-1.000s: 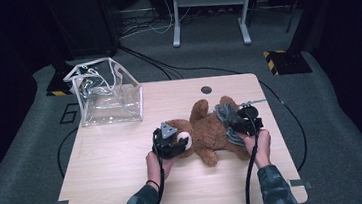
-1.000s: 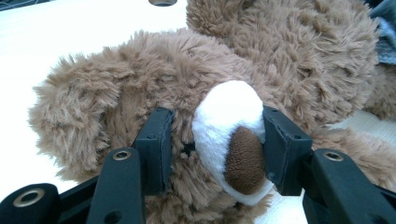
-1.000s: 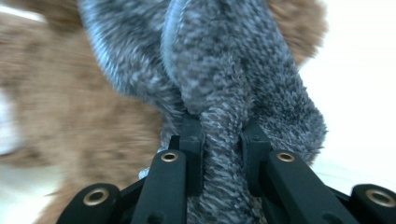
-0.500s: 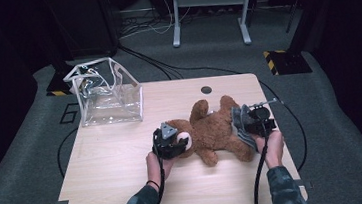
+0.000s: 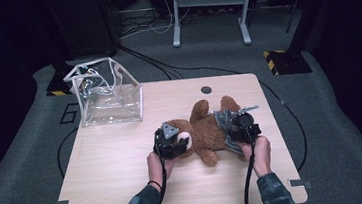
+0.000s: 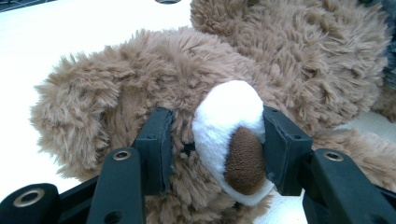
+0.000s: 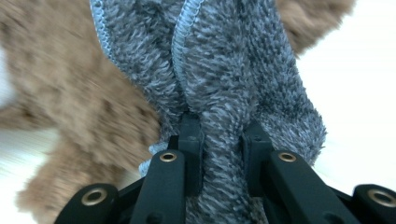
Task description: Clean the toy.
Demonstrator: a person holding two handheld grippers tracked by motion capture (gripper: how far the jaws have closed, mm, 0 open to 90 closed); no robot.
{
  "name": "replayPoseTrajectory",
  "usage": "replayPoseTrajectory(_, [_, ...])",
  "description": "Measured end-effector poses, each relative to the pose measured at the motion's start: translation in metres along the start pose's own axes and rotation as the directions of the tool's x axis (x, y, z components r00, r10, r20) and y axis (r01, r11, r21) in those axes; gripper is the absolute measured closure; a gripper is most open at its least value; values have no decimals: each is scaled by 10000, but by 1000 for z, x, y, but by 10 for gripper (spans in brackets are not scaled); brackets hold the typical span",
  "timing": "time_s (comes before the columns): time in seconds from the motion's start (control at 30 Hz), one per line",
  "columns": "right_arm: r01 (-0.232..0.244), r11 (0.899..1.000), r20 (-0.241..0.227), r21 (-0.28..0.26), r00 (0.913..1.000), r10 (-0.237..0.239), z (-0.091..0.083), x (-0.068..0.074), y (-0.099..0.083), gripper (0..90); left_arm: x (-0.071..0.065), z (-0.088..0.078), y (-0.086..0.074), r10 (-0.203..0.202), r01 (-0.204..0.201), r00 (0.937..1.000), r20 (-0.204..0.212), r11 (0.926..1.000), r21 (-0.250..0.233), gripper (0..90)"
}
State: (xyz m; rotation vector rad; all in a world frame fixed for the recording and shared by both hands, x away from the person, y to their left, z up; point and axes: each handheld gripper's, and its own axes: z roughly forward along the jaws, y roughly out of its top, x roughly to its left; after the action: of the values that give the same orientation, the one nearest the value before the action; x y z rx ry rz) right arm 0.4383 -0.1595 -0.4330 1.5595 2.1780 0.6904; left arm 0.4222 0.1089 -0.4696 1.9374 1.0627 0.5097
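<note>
Dark room, grey carpet, cables trailing to a metal stand at the far side; in the middle sits a pale wooden tabletop. At its far left stands a clear plastic bag, open at the top and with nothing in it that I can see.

Moving right, the left claw is clamped on the head of a brown teddy bear; in the left gripper view its 2 jaws press in on either side of the white muzzle, pinning the head down. The bear lies near the middle of the tabletop, well apart from the bag.

Further right, the right claw is clenched on a fold of grey fleece cloth at the bear's lower half.

My guess is that the work is dressing or undressing the bear. The cloth is bunched around the body, so this step looks partway through, and nothing has gone into the bag yet.

Against the frames from a second and half a second back, the left hand has stayed put, while the right hand and the cloth have shifted sideways over the bear's legs.
</note>
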Motion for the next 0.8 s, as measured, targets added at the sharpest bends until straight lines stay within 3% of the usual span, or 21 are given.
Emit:
replayPoseTrajectory(0.1, [308, 9990, 480, 322, 9983, -324, -5, -8, -15, 752, 0, 0, 0, 26, -26, 10000, -4, 10000, 56, 495])
replayPoseTrajectory(0.27, [80, 9977, 909, 675, 9958, -141, -16, -24, -40, 754, 0, 0, 0, -16, 16, 10000, 1, 10000, 31, 495])
replayPoseTrajectory(0.37, [-161, 9961, 893, 866, 9960, 83, -18, -34, -48, 752, 0, 0, 0, -51, 51, 10000, 37, 10000, 4, 495])
replayPoseTrajectory(0.47, [-277, 9978, 669, 599, 9975, 237, -23, -38, -46, 751, 1, 0, 0, -56, 56, 9999, 86, 10000, 5, 495])
replayPoseTrajectory(0.5, [-391, 9991, 375, 143, 9986, 386, -31, -35, -39, 750, 1, 0, 0, -63, 63, 9999, 96, 10000, -3, 495])
replayPoseTrajectory(0.57, [-459, 9989, 133, -72, 9989, 460, -35, -31, -33, 750, 1, 0, 0, -53, 53, 9999, 110, 10000, -15, 495])
replayPoseTrajectory(0.6, [-327, 9979, -258, -551, 9992, 314, -40, -22, -20, 749, 1, 0, 0, -47, 47, 9999, 105, 10000, -4, 495])
replayPoseTrajectory(0.63, [-287, 9971, -449, -708, 9987, 256, -41, -15, -14, 748, 1, 0, 0, -58, 58, 9999, 104, 10000, -6, 495])
replayPoseTrajectory(0.67, [-287, 9971, -449, -708, 9987, 256, -41, -15, -14, 748, 1, 0, 0, -58, 58, 9999, 104, 10000, -6, 495])
replayPoseTrajectory(0.7, [-124, 9954, -706, -946, 9975, 58, -37, -2, -3, 748, 1, 0, 0, -65, 65, 9999, 109, 10000, -7, 495])
replayPoseTrajectory(0.8, [199, 9961, -575, -857, 9980, -249, -28, 9, 3, 747, 2, 0, 0, -66, 66, 9999, 118, 10000, -9, 495])
